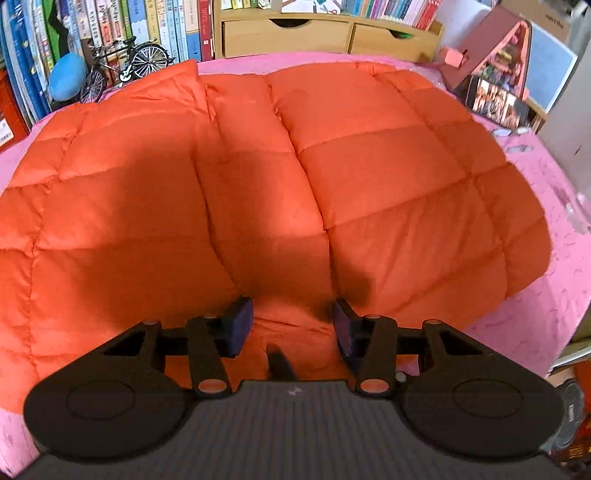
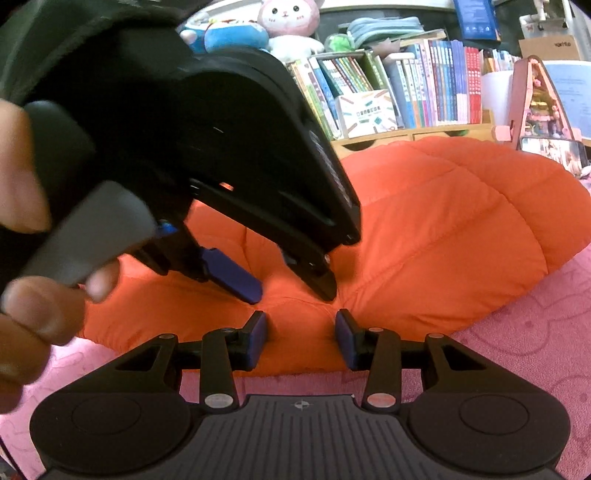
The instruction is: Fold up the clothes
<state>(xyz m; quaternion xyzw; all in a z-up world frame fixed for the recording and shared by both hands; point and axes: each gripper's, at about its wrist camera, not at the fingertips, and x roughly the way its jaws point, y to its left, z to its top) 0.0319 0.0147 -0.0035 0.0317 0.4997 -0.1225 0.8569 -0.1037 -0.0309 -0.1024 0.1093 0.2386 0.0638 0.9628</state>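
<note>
- Left wrist view: I saw the orange down jacket (image 1: 280, 192) spread over the pink bedspread (image 1: 546, 295), filling most of the view. My left gripper (image 1: 293, 326) pointed steeply down with a puff of the jacket's near edge bunched between its blue pads; the jaws looked clamped on that fabric. Only this view showed the model bicycle (image 1: 125, 68) by the books (image 1: 155, 26).
- Right wrist view: my right gripper (image 2: 301, 339) sat at the jacket's near hem, jaws part-way closed with orange fabric gathered between the pads. Only here could I see the hand (image 2: 33, 280) holding the left gripper, and the pink plush rabbit (image 2: 290, 22) on the shelf.
</note>
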